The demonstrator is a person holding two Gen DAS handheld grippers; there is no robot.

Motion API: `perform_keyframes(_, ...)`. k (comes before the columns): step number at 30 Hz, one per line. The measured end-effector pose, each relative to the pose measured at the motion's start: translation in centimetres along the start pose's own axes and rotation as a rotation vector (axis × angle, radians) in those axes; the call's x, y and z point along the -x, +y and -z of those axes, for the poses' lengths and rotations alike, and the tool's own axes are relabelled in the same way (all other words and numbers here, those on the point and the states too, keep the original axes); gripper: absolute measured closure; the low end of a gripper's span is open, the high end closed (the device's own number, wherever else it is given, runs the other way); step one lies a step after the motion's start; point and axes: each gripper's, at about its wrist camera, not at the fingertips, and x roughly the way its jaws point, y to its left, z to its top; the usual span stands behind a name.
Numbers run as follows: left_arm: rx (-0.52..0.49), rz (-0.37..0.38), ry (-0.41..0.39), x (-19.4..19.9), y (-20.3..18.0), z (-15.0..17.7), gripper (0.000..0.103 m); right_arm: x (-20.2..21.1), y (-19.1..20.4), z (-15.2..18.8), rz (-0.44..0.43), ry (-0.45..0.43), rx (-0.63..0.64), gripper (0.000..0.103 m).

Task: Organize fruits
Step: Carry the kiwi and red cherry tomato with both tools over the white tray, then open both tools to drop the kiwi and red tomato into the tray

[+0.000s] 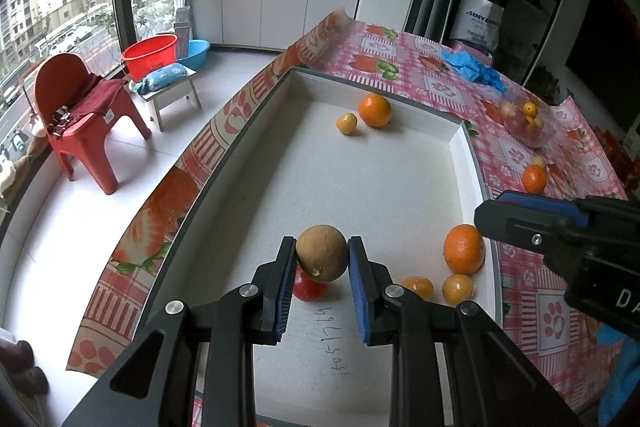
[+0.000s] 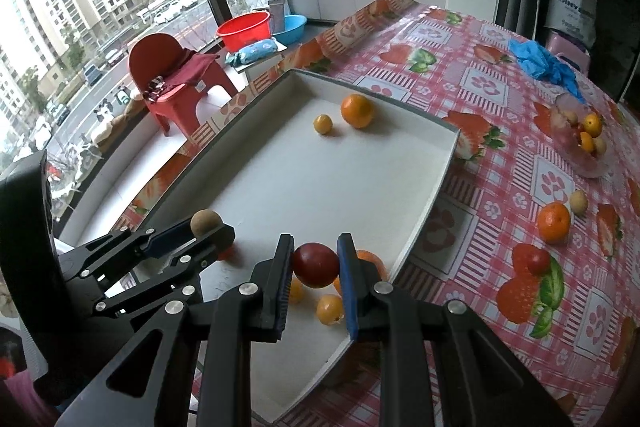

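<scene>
The left gripper (image 1: 322,259) has its blue-padded fingers closed onto a round brown fruit (image 1: 322,253), pinched on both sides over the near end of the white tray (image 1: 256,131). Just beneath that fruit, toward seven o'clock from it, a red fruit (image 1: 308,287) lies on the tray floor beside some handwritten digits.

The right gripper (image 2: 314,265) is likewise closed, gripping a dark red fruit (image 2: 316,264) between its pads, above the tray's near right corner. Under it sit a big orange (image 2: 372,261) and two small yellow-orange fruits, one (image 2: 329,309) at about five o'clock from the held fruit and one (image 2: 296,291) at seven o'clock, partly hidden by the finger.

At the tray's far end, near twelve o'clock, another orange (image 1: 375,110) rests just beside a small yellow fruit (image 1: 347,123).

Off the tray, on the pink checked tablecloth (image 2: 480,211), a loose orange (image 2: 554,222) lies at three o'clock with a small pale fruit (image 2: 579,202) just beside it, and a tiny red one (image 2: 538,261) nearer. Farther out, around two o'clock, a clear container (image 2: 580,143) holds mixed small fruits. A crumpled blue glove (image 2: 540,61) lies toward one o'clock.
</scene>
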Motion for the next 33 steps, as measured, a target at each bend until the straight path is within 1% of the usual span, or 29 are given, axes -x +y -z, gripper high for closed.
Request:
perform_keyframes(8,0.006,-0.003,0.021,-0.7,0.0,0.1,0.076,-1.3,-0.2,0.2,-0.014,0.039,-0.016,0.078)
perform_keyframes(11,-0.008,-0.013,0.024,-0.7,-0.2,0.2,0.076,-1.5,-0.3,0.4,-0.023,0.049,-0.022,0.078)
perform_keyframes(12,-0.013,-0.017,0.027,-0.8,-0.3,0.2,0.076,-1.5,-0.4,0.4,-0.028,0.051,-0.024,0.077)
perform_keyframes(14,-0.023,-0.022,0.031,-0.9,-0.5,0.2,0.075,-1.5,-0.3,0.4,-0.035,0.055,-0.026,0.07)
perform_keyframes(16,-0.031,-0.033,0.033,-0.9,-0.8,0.3,0.041,-1.4,-0.2,0.5,-0.036,0.052,-0.022,0.053)
perform_keyframes(17,-0.024,-0.038,0.022,-0.7,-0.8,0.4,0.013,-1.3,-0.2,0.5,-0.033,0.046,-0.018,0.05)
perform_keyframes(18,-0.012,-0.046,-0.007,-0.3,-0.6,0.5,0.009,-1.2,-0.1,0.5,-0.032,0.044,-0.016,0.047)
perform_keyframes(19,-0.003,-0.047,-0.042,0.2,-0.6,0.7,0.009,-1.2,-0.1,0.5,-0.032,0.044,-0.015,0.045)
perform_keyframes(20,-0.007,-0.042,-0.043,0.3,-0.7,0.6,0.009,-1.2,-0.1,0.5,-0.027,0.046,-0.015,0.043)
perform_keyframes(22,-0.018,-0.046,-0.024,0.1,-0.8,0.5,0.009,-1.0,-0.4,0.6,-0.027,0.042,-0.028,0.029)
perform_keyframes(24,-0.025,-0.058,-0.016,0.0,-0.9,0.5,0.009,-0.6,-0.9,0.7,-0.033,0.028,-0.05,0.021)
perform_keyframes(26,-0.021,-0.059,-0.012,0.0,-1.0,0.4,0.009,0.1,-1.7,1.1,-0.018,0.009,-0.064,0.02)
perform_keyframes(27,-0.018,-0.055,-0.009,0.2,-1.1,0.4,0.009,0.3,-2.1,1.2,-0.006,0.002,-0.071,0.017)
perform_keyframes(29,-0.021,-0.043,-0.003,0.5,-1.5,0.3,0.009,1.1,-3.6,1.7,0.027,-0.024,-0.1,0.01)
perform_keyframes(30,-0.028,-0.038,-0.004,0.7,-1.8,0.4,0.009,1.5,-4.3,1.9,0.041,-0.036,-0.117,0.004)
perform_keyframes(31,-0.051,-0.03,-0.01,1.1,-2.6,0.4,0.009,1.9,-5.1,2.2,0.055,-0.047,-0.139,0.0)
perform_keyframes(33,-0.097,-0.02,-0.025,1.8,-4.2,0.5,0.009,2.9,-7.3,3.2,0.076,-0.068,-0.196,0.0)
